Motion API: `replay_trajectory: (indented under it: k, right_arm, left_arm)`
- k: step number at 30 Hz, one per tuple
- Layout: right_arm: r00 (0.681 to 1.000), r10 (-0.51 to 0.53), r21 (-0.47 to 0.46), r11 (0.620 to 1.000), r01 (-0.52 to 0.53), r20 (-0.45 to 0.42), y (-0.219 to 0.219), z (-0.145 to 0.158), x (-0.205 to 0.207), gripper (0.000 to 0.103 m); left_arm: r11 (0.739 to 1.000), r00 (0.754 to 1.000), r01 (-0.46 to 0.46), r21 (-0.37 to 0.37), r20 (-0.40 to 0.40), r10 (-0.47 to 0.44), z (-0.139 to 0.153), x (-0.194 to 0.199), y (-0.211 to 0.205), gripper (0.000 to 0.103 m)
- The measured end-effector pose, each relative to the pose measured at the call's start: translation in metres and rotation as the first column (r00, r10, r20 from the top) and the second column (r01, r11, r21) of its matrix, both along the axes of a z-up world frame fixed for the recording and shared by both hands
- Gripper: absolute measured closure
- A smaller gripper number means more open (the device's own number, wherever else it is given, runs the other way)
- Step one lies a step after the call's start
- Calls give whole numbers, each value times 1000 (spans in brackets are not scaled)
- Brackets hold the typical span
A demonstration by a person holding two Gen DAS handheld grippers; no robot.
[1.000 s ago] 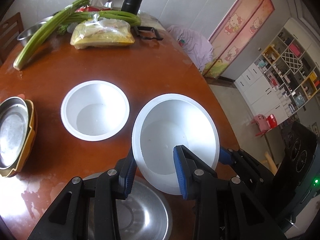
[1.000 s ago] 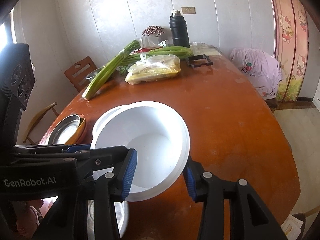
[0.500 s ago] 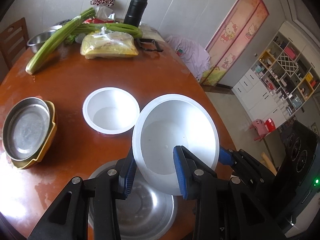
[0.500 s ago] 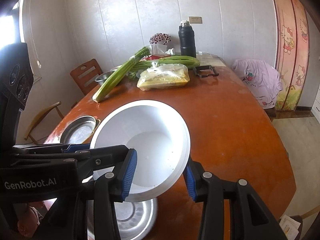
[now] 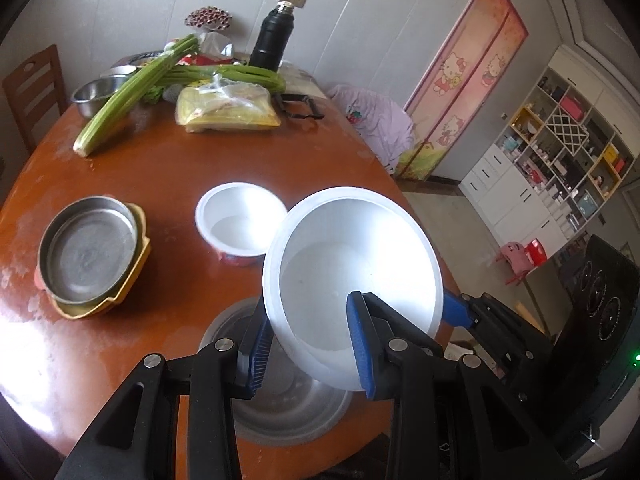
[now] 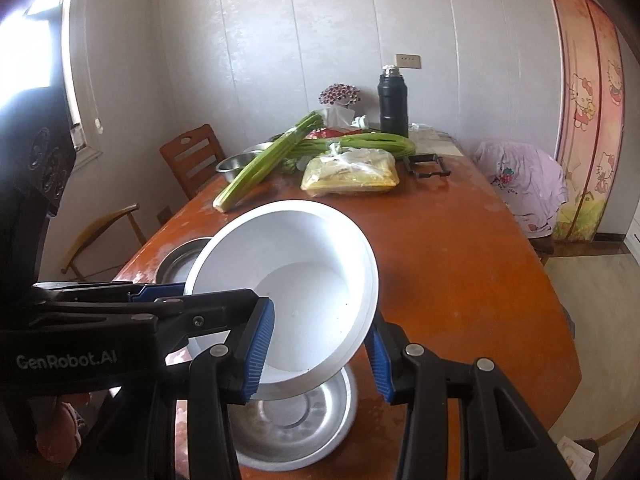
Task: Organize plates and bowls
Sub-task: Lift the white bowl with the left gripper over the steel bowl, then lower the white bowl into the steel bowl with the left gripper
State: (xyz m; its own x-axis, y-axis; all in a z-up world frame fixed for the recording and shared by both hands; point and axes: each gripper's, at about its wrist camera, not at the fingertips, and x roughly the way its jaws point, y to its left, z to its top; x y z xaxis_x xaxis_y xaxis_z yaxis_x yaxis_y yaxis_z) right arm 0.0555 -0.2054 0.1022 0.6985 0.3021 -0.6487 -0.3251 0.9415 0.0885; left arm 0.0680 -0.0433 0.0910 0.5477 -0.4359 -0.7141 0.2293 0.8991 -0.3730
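Both grippers, left (image 5: 310,346) and right (image 6: 320,350), clamp the large white bowl (image 5: 356,276) (tilted) at frame centre, above a steel basin (image 5: 288,404).

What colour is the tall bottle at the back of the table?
Black, with a silver cap. The bottle shows best in the right wrist view.

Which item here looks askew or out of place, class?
The large white plastic bowl is tilted in mid-air, its rim pinched by both the left hand-held gripper and the right hand-held gripper, above the round steel dish on the orange-brown table.
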Motion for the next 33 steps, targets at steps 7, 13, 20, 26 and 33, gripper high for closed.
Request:
replay_trajectory:
  k: [7,13,20,26,33]
  right_arm:
    - [999,21,-23,1000,-21,-38,17,-12,-11,58]
    - [995,27,-31,999,-30,-99,23,-30,-11,58]
    - [988,28,-53,998,-36,-152,28,-51,-11,58]
    - [982,35,-47,998,-44,-184,25,-63,-8,58]
    - [979,36,-46,998,-46,-202,23,-70,-6,58]
  left_arm:
    - [1000,999,0,0,-44,0,-17,-11,15,67]
    - [1000,996,9,16,-84,-8,-37,-10,19,67]
    - [999,992,8,40,-130,-3,-60,-8,18,67]
    - [999,988,6,50,-157,2,-74,-3,14,66]
    - [997,987,8,72,-162,3,-81,-2,8,66]
